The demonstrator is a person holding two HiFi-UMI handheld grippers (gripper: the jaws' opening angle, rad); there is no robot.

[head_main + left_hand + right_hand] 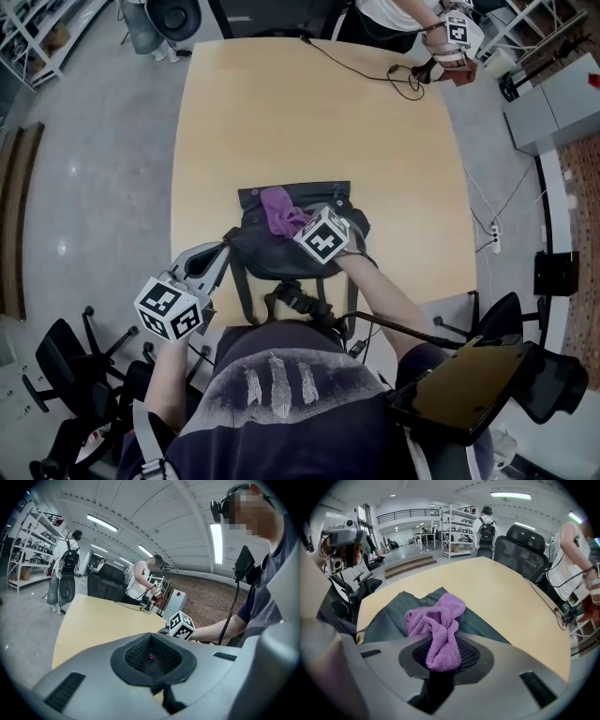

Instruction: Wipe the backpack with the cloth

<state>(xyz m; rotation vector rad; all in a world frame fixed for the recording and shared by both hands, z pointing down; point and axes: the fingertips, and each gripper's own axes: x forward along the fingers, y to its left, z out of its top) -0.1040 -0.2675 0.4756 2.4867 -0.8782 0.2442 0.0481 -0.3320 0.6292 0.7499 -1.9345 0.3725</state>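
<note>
A dark grey backpack lies flat near the front edge of the wooden table, its straps hanging toward me. A purple cloth rests bunched on its top half. My right gripper is over the backpack and shut on the cloth, one end pinched between the jaws and the rest lying forward on the backpack. My left gripper is held off the backpack's left side by the table's front left corner. Its jaws are shut with nothing in them.
At the table's far end a person holds another gripper, with a black cable lying near it. Office chairs stand at the lower left and lower right. Shelving and another person are in the room behind.
</note>
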